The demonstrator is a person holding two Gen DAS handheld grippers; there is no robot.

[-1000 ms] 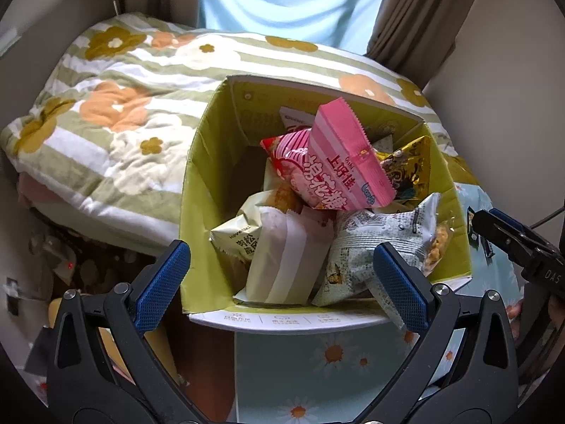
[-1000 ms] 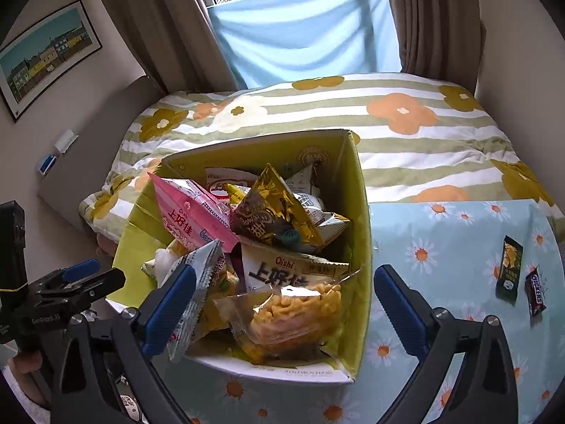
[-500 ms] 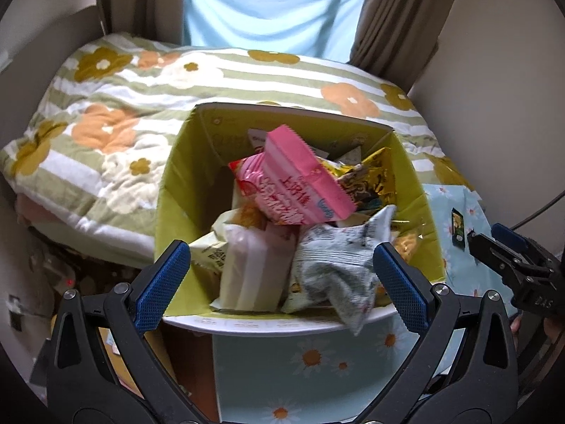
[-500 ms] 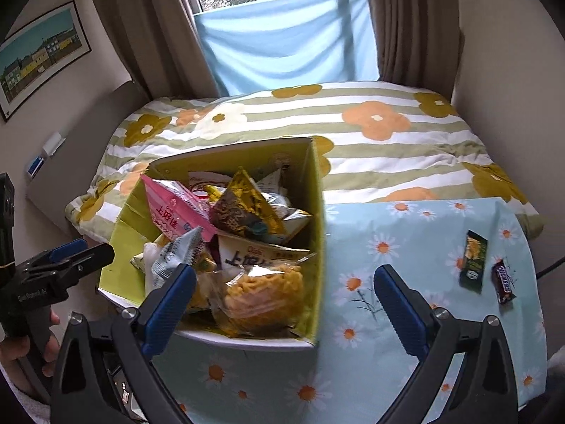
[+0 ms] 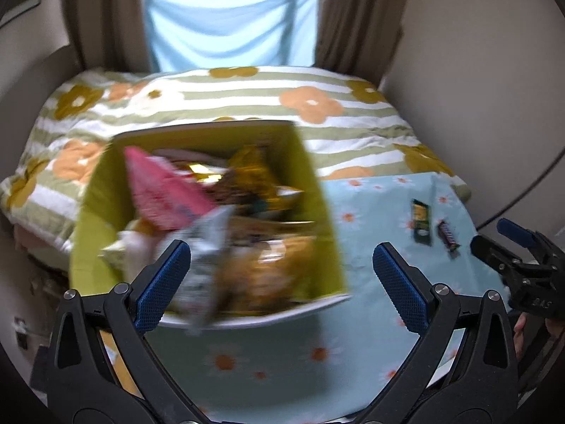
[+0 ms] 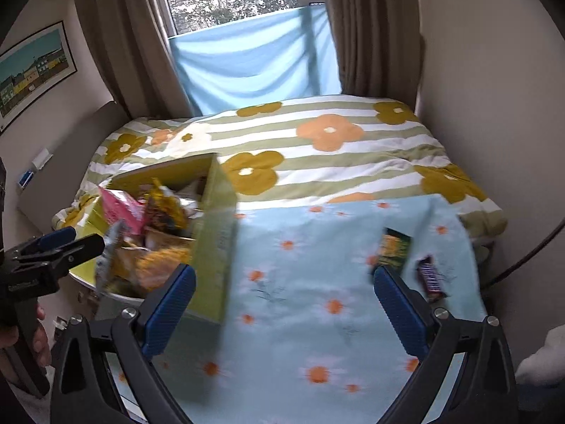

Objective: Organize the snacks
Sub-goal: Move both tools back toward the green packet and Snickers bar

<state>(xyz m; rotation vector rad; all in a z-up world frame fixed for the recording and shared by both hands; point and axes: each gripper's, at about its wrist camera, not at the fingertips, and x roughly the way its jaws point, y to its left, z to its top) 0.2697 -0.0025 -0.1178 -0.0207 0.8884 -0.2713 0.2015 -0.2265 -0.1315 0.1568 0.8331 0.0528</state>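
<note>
Snacks fill a yellow-green cardboard box (image 5: 317,212) that stands open on the left part of a light blue tablecloth with orange daisies (image 5: 282,353). Inside the box there is a pink crinkled snack bag (image 5: 159,190), a gold foil bag (image 5: 254,169), a grey-white packet (image 5: 208,243) that leans over the near rim, and a clear bag of orange puffed pieces (image 6: 159,265). The left wrist view is blurred, so small print on the packets cannot be read.

On the right part of the tablecloth, well apart from the box, lie two small items just beside each other: a dark green rectangular sachet (image 6: 393,247) and a dark brown chocolate bar in its wrapper (image 6: 430,277). The bar is to the right of the sachet and a little nearer.

The left gripper (image 5: 281,282) has its blue-padded fingers (image 5: 162,282) spread wide, and nothing is between them; it hangs over the near edge of the box. The right gripper (image 6: 280,307) is also spread wide and holds nothing; its right finger (image 6: 399,311) is near the sachet in the picture, but I cannot tell if it touches.

Behind the cloth there is a striped bed cover with big orange and mustard flowers (image 6: 317,141), then brown curtains (image 6: 370,28) and a pale blue sheet over the window (image 6: 254,60)
</note>
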